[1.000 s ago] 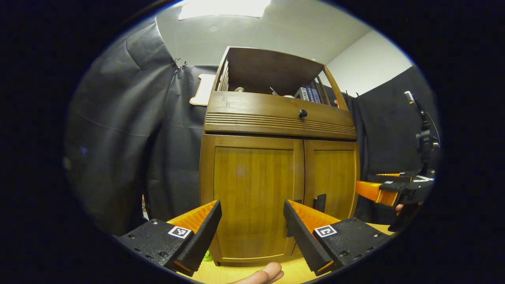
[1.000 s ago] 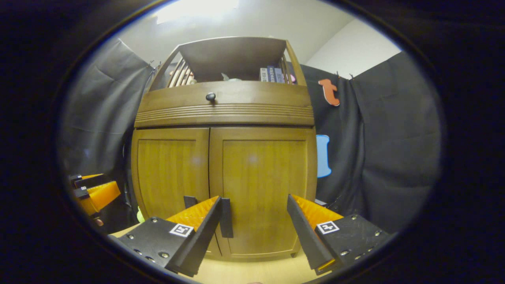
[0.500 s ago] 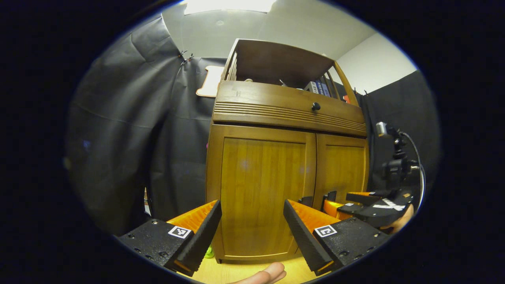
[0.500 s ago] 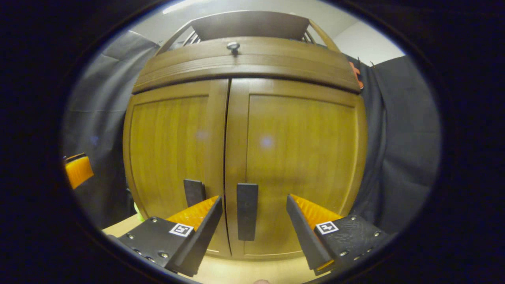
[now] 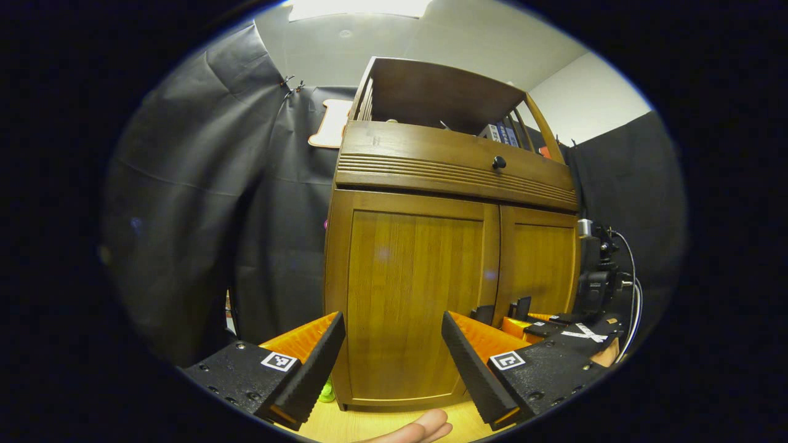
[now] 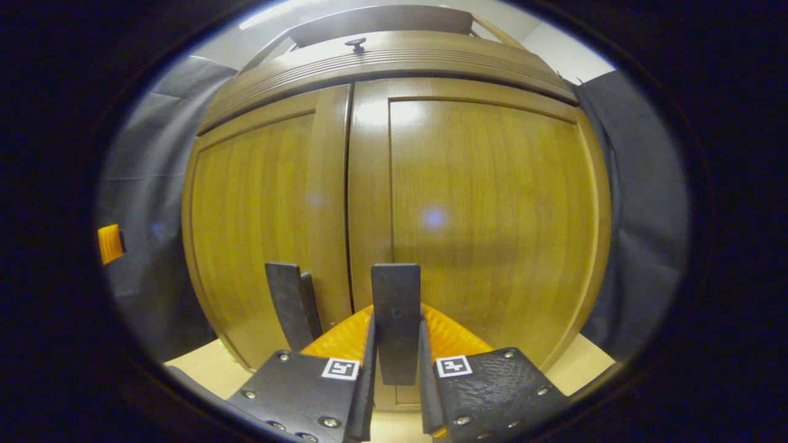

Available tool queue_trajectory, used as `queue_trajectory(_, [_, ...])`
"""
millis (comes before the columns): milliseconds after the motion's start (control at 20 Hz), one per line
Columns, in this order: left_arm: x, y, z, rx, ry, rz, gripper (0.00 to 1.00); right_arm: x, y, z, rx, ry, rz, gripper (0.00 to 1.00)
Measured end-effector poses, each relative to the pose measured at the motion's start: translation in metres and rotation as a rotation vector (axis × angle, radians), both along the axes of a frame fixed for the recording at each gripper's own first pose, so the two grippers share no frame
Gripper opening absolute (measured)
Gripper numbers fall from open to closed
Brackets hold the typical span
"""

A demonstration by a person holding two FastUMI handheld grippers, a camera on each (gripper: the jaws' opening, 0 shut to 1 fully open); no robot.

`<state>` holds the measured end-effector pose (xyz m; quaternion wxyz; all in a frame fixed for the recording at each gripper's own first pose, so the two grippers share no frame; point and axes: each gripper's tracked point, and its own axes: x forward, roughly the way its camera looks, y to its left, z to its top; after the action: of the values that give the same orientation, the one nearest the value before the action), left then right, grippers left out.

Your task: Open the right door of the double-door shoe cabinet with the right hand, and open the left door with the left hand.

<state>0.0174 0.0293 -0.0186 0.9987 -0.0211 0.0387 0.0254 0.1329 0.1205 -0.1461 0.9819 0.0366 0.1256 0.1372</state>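
Judging from how things lay, neither door had been swung yet. Both doors of the shoe cabinet (image 5: 452, 184) were seen flush w/ the frame, the centre seam unbroken in the right gripper view. Step one was only half begun: the right gripper (image 6: 396, 363) had been brought onto the right door handle (image 6: 397, 320), its fingers drawn in close on both sides of the bar and apparently pressing it. Left to do, by estimate: pull on the right door (image 6: 492, 227), then approach, grasp and pull on the left door (image 5: 415, 289).

The left gripper (image 5: 393, 354) was held wide open w/ nothing between its fingers, well short of the cabinet front; the left door handle (image 6: 290, 304) sat untouched at approx. 10 o'clock from the clamped one.

Materials: the cabinet was made of glossy, vertically grained wood, w/ framed flat panels, a ribbed moulding band above and a small dark round knob (image 5: 498, 163) at 12 o'clock. Handles were flat, matte dark rectangular bars, set upright beside the seam. Gripper fingers were ridged on the inner faces. A pale wooden floor (image 5: 375, 424) lay at 6 o'clock.
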Motion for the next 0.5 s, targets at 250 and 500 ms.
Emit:
queue_trajectory(250, [0.003, -0.002, -0.005, -0.001, 0.015, -0.004, 0.96, -0.018, -0.007, 0.006, 0.001, -0.006, 0.057, 0.23])
queue_trajectory(500, [0.007, -0.003, -0.011, 0.004, 0.032, -0.002, 0.96, -0.03, -0.011, 0.023, 0.007, -0.006, 0.108, 0.23])
